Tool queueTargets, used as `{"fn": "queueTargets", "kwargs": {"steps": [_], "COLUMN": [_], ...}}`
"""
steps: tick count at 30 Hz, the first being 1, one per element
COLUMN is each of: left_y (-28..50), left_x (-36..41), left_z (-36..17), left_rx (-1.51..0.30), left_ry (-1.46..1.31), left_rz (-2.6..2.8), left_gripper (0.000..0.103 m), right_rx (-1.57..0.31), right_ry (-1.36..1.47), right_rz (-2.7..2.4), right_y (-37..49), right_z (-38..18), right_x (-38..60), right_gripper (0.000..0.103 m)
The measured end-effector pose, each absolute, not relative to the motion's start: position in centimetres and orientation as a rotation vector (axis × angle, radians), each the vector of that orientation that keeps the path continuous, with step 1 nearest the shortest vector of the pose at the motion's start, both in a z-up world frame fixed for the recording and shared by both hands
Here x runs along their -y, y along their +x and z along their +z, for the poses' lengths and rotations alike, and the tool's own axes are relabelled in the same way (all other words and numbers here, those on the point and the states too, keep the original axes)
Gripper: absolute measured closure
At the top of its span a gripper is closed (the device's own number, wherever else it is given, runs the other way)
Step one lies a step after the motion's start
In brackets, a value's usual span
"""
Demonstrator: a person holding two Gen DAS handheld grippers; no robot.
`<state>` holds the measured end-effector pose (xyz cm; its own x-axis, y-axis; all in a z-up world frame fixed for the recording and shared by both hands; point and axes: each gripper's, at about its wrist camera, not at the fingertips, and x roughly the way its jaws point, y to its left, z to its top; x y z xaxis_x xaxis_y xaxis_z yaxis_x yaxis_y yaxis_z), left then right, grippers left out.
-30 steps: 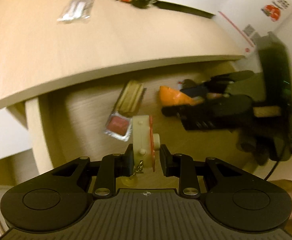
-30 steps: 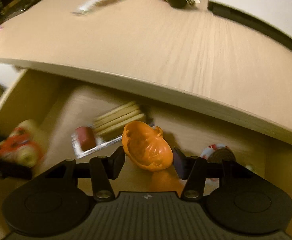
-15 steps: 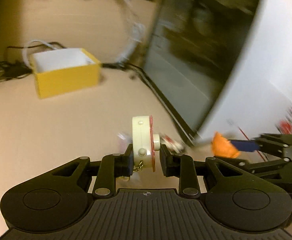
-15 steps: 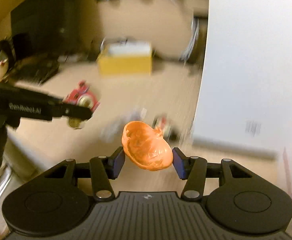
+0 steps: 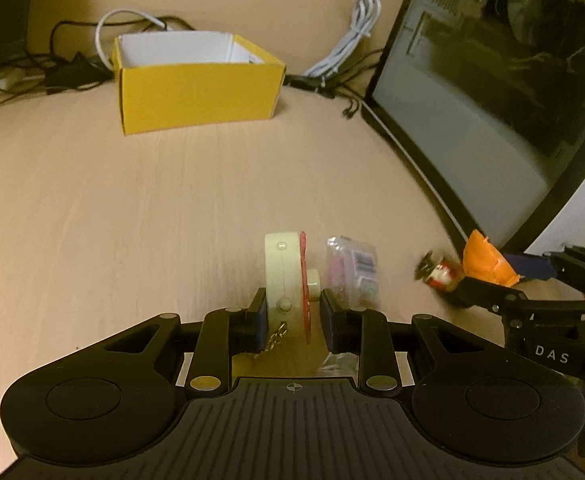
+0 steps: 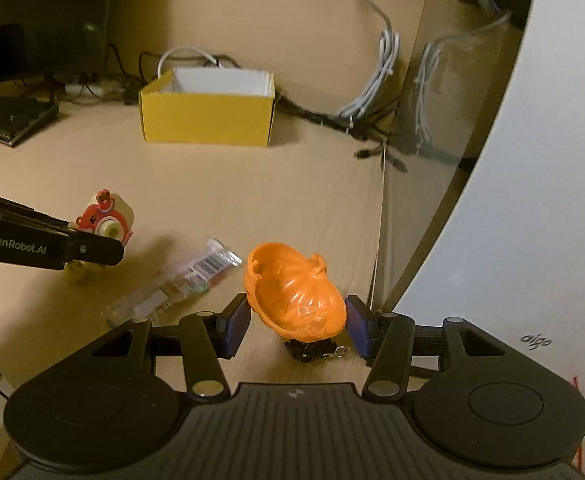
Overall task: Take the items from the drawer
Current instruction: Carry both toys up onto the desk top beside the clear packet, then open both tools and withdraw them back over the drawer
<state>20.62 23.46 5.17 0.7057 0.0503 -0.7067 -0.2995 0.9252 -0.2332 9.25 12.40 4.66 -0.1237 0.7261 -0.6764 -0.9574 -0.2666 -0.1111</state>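
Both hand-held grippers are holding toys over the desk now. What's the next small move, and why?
Probably lower both and release. The left hand-held gripper grips the cream-and-red toy and the right hand-held gripper the orange pumpkin toy above the desk, where a clear packet already lies; bare wood shows beside it.

Orange pumpkin shell [image 6: 294, 294], cream-and-red keychain toy [image 5: 288, 280], yellow box [image 5: 198, 92].
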Motion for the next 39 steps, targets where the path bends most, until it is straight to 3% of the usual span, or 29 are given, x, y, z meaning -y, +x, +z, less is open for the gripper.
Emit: {"fn": "queueTargets", "kwargs": {"steps": [21, 39], "left_y": [21.1, 18.7], "left_x": [-22.0, -20.8], "left_z": [4.2, 7.1], "left_rx": [-0.741, -0.634], "left_ry": [-0.252, -0.258], "left_rz": [0.152, 0.182], "left_gripper": [0.073, 0.073], "right_rx": [-0.399, -0.362], "right_ry": [-0.79, -0.667], "right_rz": [1.683, 1.651], "right_y": [8.5, 9.6], "right_z": [2.5, 4.9], "right_x": [-13.4, -10.2], "right_gripper": [0.051, 0.027]}}
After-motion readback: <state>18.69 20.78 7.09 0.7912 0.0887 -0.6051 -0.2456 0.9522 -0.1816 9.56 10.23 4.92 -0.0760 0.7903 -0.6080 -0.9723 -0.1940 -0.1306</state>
